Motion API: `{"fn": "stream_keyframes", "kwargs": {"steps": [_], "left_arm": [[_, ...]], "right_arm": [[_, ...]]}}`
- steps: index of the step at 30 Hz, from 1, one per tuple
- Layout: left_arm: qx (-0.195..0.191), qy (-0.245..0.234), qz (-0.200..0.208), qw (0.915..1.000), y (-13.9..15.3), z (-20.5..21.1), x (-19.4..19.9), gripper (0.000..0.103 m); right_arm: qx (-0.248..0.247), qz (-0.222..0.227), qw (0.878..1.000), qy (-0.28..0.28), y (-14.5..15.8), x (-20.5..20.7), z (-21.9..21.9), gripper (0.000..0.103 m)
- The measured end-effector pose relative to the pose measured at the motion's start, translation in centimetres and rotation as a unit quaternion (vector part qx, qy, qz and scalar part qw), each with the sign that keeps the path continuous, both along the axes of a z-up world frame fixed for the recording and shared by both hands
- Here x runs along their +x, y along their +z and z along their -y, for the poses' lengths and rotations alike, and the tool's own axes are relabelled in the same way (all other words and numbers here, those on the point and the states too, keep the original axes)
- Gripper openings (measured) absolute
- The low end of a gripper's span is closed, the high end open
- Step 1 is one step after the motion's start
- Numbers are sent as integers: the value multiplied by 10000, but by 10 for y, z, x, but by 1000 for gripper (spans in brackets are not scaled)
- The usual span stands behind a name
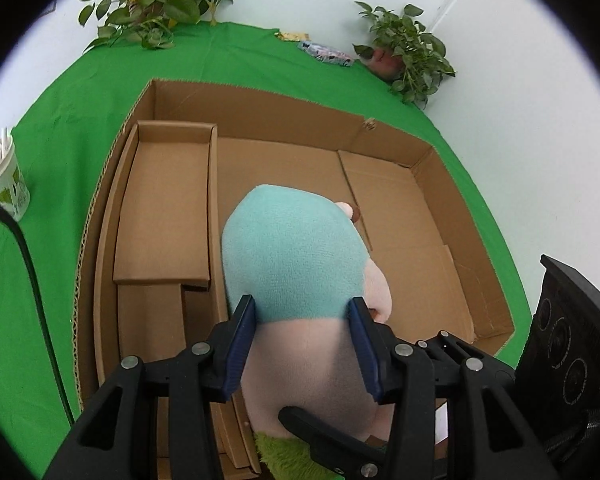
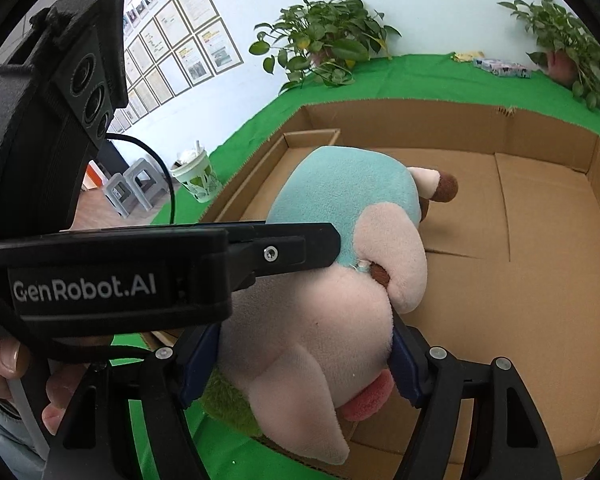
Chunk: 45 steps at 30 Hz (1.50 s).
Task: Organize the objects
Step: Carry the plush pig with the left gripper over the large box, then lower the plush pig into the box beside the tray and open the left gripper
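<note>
left gripper (image 1: 302,332): blue pads clamped on the plush toy (image 1: 296,256), one on each flank where teal meets pink.
right gripper (image 2: 306,364): jaws wide, pads pressed into the toy's pink lower body; both tools carry it together.
toy position: hanging nose-down over the open floor of the cardboard box (image 1: 420,216), just right of the inner tray (image 1: 164,200). Can't tell if it touches the floor.
step: placing the toy into the box, looks near the end.
next move: lower until the toy rests on the cardboard, then spread both pairs of jaws and back out clear of the box walls.
left view only: the inner tray's full length, plus a smaller section below it.
right view only: the left tool's body across frame, a hand (image 2: 4,360) on its grip, the toy's ear and brown tip, cup (image 2: 198,176) beside the box.
</note>
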State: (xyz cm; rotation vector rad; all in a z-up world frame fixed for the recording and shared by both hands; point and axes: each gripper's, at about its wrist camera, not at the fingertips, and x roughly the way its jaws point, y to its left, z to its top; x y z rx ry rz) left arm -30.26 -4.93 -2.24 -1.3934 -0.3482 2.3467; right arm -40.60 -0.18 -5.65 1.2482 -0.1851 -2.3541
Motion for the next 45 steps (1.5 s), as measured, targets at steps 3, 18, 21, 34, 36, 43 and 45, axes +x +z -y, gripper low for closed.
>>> {"fn": "stream_keyframes", "kwargs": {"steps": [3,18,21,34,36,43,45], "left_arm": [[32,95,30,9999,-2,4,3,46],[-147,294,-257,9991,18,24,31,41],[-124,310,-225,9992,15,26,34,41],[-176,344,-79,9992,4,31,36,37],[-216,335,-187,9990,10,30,40,37],[-851,615,-1708,9797,65,19,95,63],[-955,749,-2320,9651,81,13,120,81]], "right_arm": [[43,-11,10000,7,-7,-2,3,70],[282,-17,9996,-42,7,36,-10,81],[154,-91,9998,-24,16,45,-19,81],[499,-214,9984,182,15,53,-15,72],[528,-266,9982,88,19,57,-19,74],[872,-1272,9847,-808,62,112,-56,102],[1023,-1517,9786,-944,72,136,-66,102]]}}
